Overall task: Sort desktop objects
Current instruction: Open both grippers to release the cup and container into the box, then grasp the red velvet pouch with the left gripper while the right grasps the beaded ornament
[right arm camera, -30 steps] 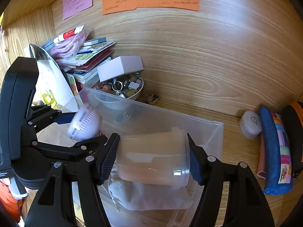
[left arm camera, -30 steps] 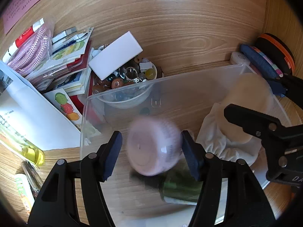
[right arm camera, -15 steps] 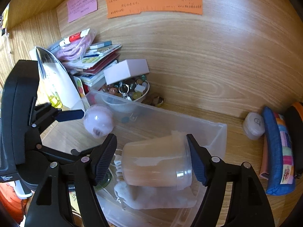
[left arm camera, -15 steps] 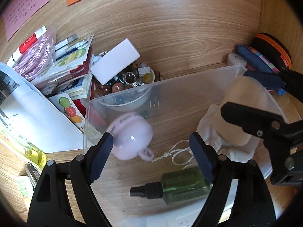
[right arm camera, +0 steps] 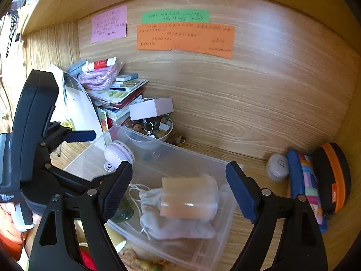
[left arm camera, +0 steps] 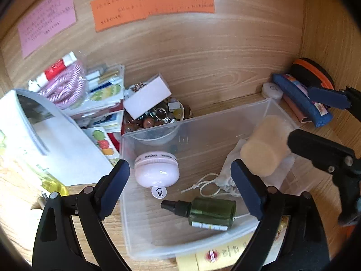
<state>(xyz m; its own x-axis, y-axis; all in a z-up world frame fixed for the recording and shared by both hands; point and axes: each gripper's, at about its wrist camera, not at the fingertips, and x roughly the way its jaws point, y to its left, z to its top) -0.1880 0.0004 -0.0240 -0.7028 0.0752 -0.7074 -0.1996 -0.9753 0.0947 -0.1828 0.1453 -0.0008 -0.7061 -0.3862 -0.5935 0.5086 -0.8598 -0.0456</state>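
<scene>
Both spread wide and empty: left hand-held gripper [left arm camera: 180, 185] above a clear plastic bin [left arm camera: 225, 119], pink round case [left arm camera: 156, 169] between its fingers (green spray bottle [left arm camera: 203, 210] just below); right hand-held gripper [right arm camera: 180, 194] over a beige-filled jar [right arm camera: 189, 199] on a cloth pouch [right arm camera: 171, 225].

Both tools look alike. The left gripper [left arm camera: 180, 189] has matte black plastic arms that fork into two fingers [left arm camera: 114, 187], each faced with a dark blue ribbed pad and fixed with small silver screws. The right gripper [right arm camera: 179, 192] shows the same black frame, blue pads and round silver screws. From the right wrist view, the left tool's body is a bulky black housing with faint white lettering.
</scene>
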